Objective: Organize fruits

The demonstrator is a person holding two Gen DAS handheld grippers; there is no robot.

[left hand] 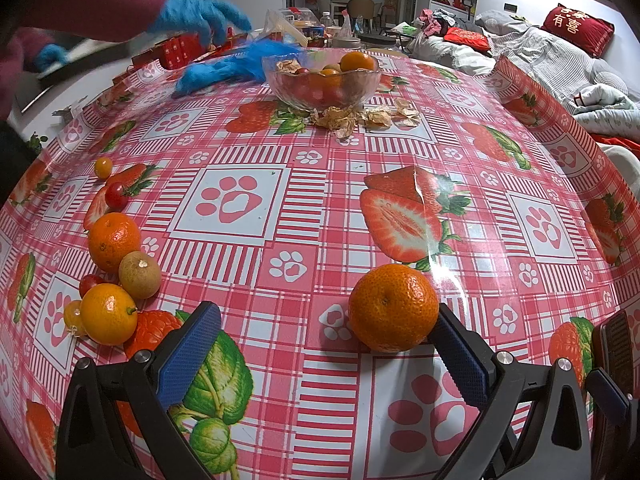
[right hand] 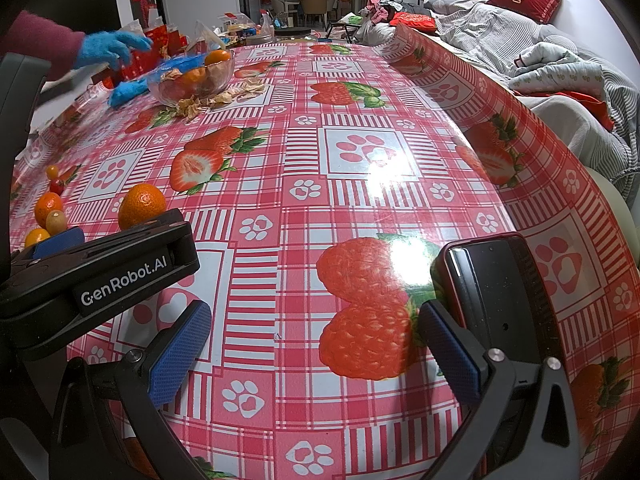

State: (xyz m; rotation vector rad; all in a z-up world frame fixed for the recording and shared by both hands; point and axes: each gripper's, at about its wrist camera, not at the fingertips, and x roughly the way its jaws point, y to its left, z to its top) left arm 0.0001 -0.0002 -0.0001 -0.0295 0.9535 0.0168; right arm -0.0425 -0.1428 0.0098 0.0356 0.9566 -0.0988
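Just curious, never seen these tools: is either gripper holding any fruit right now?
No. The left gripper is open, with a mandarin beside its right finger, ungripped. The right gripper is open over bare tablecloth.

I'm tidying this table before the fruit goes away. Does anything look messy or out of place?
Yes. Dry papery husks lie scattered on the tablecloth in front of the glass bowl, like spilled peelings. The cloth's right edge also curls up instead of lying flat.
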